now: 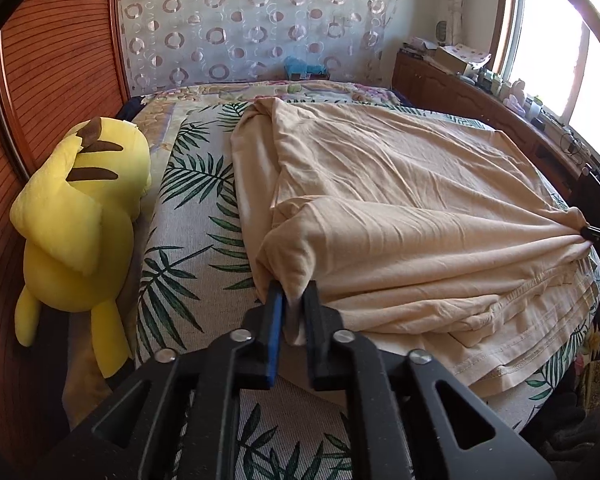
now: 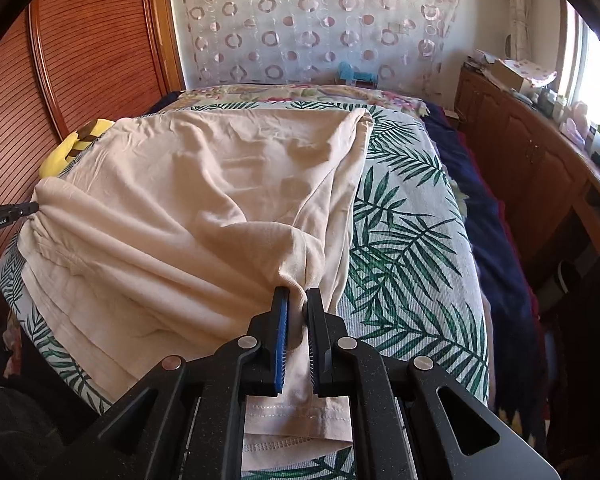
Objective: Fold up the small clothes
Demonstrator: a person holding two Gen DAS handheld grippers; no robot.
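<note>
A bed covered with a white palm-leaf-printed woven spread [image 1: 188,240] carries a wrinkled peach cotton garment [image 1: 400,208], folded over itself near the front edge. A yellow plush toy with brown stripes [image 1: 80,216] lies along its side beside the wooden wall.

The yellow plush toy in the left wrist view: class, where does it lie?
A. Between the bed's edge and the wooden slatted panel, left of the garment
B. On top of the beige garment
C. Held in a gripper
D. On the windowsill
A: the yellow plush toy lies against the wooden slatted panel beside the leaf-print cover, clear of the beige garment.
</note>
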